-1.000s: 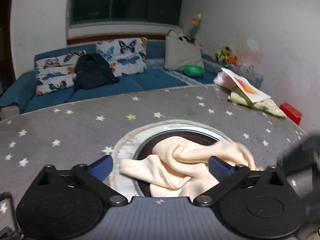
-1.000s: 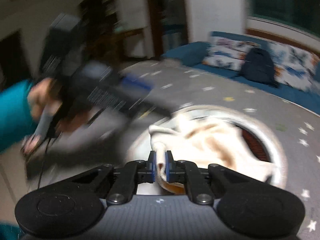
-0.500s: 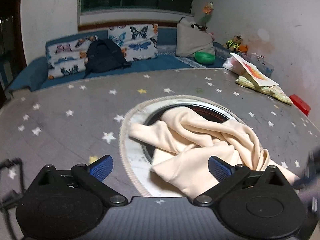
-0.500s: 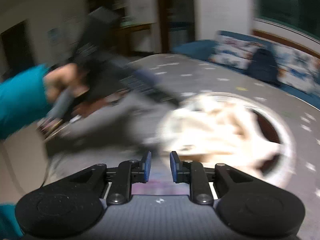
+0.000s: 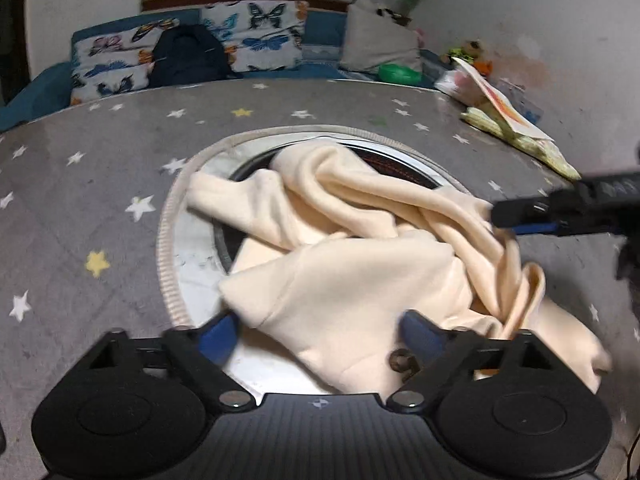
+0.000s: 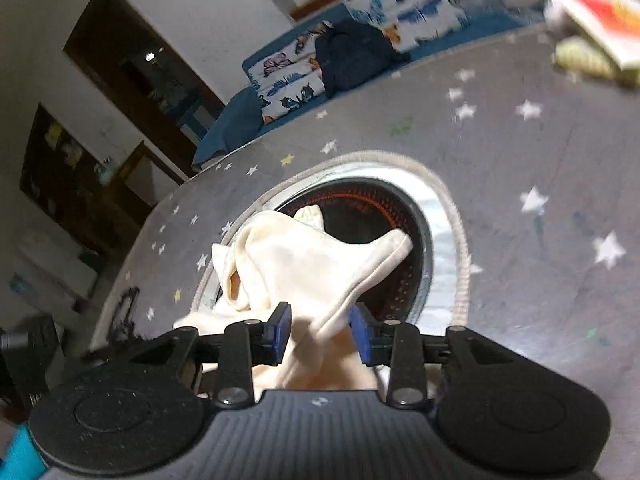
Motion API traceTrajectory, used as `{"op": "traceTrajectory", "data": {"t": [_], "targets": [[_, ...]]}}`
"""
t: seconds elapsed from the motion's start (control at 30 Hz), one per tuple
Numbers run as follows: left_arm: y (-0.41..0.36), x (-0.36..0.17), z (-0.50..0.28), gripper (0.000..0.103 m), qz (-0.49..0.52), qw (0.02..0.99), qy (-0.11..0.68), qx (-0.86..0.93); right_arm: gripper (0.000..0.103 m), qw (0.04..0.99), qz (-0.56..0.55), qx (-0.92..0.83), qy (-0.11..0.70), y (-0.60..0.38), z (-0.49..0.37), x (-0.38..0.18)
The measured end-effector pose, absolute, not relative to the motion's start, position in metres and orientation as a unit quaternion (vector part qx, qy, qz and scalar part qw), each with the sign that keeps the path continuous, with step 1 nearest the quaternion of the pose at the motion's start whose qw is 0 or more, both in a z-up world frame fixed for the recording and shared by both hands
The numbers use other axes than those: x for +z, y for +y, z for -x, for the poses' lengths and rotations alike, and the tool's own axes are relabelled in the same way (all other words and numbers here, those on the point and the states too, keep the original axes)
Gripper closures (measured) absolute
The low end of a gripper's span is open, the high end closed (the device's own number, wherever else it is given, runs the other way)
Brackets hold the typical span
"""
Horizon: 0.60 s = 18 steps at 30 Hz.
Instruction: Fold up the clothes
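A crumpled cream garment (image 5: 352,248) lies on the grey star-patterned table (image 5: 100,168), over a round glass inset (image 5: 188,240). My left gripper (image 5: 320,334) is open, its blue pads on either side of the garment's near edge, low over it. My right gripper (image 6: 320,330) is open with cloth (image 6: 316,268) lying between its pads; it also shows in the left wrist view (image 5: 520,216) at the garment's right side, touching a fold.
A folded patterned cloth with a paper on top (image 5: 516,128) lies at the table's far right. Behind the table is a blue sofa with butterfly cushions (image 5: 256,36) and a dark backpack (image 5: 188,54).
My left gripper has come lower and closer to the garment's near edge. My right gripper let go of the cloth, swung round to the garment's right side and opened wider around a fold.
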<state>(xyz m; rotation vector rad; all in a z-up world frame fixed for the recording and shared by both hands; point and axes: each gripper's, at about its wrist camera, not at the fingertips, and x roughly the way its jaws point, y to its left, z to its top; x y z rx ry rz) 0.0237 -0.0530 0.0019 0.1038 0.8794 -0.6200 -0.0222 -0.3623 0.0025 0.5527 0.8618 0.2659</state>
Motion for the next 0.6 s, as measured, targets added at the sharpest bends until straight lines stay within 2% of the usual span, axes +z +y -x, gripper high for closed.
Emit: {"op": "traceTrajectory", "data": {"t": [0.03,0.07,0.1,0.13,0.2,0.27,0.5,0.6], "targets": [[-0.054,0.002,-0.023,0.027,-0.048,0.856,0.419,-0.299,0.073,0.860,-0.270,0.128,0.413,-0.362,0.020,-0.001],[-0.054,0.003,-0.023,0.039,-0.044,0.852,0.421,-0.307,0.086,0.859,-0.272,0.128,0.414,-0.360,0.017,-0.003],[-0.055,0.003,-0.023,0.051,-0.039,0.849,0.423,-0.315,0.093,0.861,-0.268,0.126,0.413,-0.358,0.016,-0.004],[-0.054,0.005,-0.022,0.055,-0.036,0.847,0.423,-0.319,0.098,0.865,-0.262,0.124,0.410,-0.355,0.015,-0.003],[-0.051,0.008,-0.017,0.073,-0.039,0.848,0.417,-0.324,0.098,0.876,-0.243,0.118,0.400,-0.350,0.015,0.004],[-0.047,0.012,-0.013,0.082,-0.039,0.848,0.413,-0.330,0.099,0.890,-0.215,0.110,0.386,-0.347,0.017,0.012],[-0.015,0.021,0.015,0.094,-0.043,0.850,0.414,-0.322,0.099,0.941,-0.112,0.054,0.314,-0.351,0.032,0.056],[0.000,0.024,0.028,0.095,-0.046,0.852,0.414,-0.317,0.099,0.950,-0.079,0.022,0.301,-0.357,0.035,0.065]]}}
